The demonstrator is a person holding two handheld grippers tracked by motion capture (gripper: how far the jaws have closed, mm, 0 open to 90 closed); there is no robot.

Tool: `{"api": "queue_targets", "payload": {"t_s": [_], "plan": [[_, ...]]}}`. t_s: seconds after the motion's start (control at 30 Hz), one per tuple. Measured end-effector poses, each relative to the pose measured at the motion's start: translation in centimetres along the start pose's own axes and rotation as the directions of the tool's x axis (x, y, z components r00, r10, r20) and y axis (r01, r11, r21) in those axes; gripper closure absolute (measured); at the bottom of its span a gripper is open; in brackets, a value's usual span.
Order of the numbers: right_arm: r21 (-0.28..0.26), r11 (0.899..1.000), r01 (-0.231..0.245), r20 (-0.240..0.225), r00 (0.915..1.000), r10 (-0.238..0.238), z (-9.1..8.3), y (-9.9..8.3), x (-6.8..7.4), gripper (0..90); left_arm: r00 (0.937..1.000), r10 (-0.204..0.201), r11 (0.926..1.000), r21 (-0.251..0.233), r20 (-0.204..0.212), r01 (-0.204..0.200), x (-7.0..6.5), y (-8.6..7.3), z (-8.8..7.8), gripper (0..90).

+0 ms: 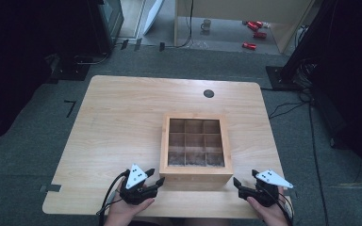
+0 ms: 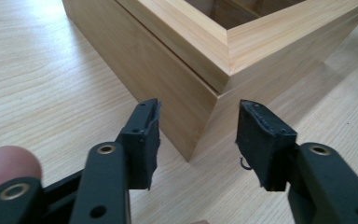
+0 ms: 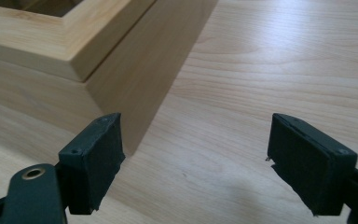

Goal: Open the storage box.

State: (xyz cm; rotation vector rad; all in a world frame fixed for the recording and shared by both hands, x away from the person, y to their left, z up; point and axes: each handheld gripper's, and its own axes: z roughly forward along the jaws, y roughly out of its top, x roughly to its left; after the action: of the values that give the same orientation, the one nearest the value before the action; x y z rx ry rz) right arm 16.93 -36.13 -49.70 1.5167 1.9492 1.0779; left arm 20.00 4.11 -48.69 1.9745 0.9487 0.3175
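We judge the wooden box (image 1: 195, 175) rigid, fairly heavy, smooth-sided; left gripper (image 1: 147, 184) and right gripper (image 1: 243, 187) gape empty at its near corners, likeliest holds.

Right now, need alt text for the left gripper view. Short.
The open left gripper points at the near corner of a wooden box, one black jaw on either side of the corner edge and neither touching it. The box sits on a light wood table, and a fingertip shows at the lower left.

Wooden box (image 1: 195, 148) blocks centre; table (image 1: 122, 117) sides free
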Motion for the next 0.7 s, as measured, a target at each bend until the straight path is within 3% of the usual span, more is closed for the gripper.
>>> {"api": "queue_targets", "payload": {"t_s": [0.23,0.7], "plan": [[0.001,1.000,0.015,-0.052,0.9985,-0.015,0.1,-0.3,0.9,19.0,0.9999,-0.007,1.0000,-0.005,0.011,0.007,0.0,0.1,0.2,57.2],[-0.020,0.999,0.031,-0.092,0.9952,-0.033,0.7,-0.1,2.4,24.3,0.9990,-0.003,0.9993,-0.037,0.045,0.004,-0.2,0.5,0.2,60.6]]}}
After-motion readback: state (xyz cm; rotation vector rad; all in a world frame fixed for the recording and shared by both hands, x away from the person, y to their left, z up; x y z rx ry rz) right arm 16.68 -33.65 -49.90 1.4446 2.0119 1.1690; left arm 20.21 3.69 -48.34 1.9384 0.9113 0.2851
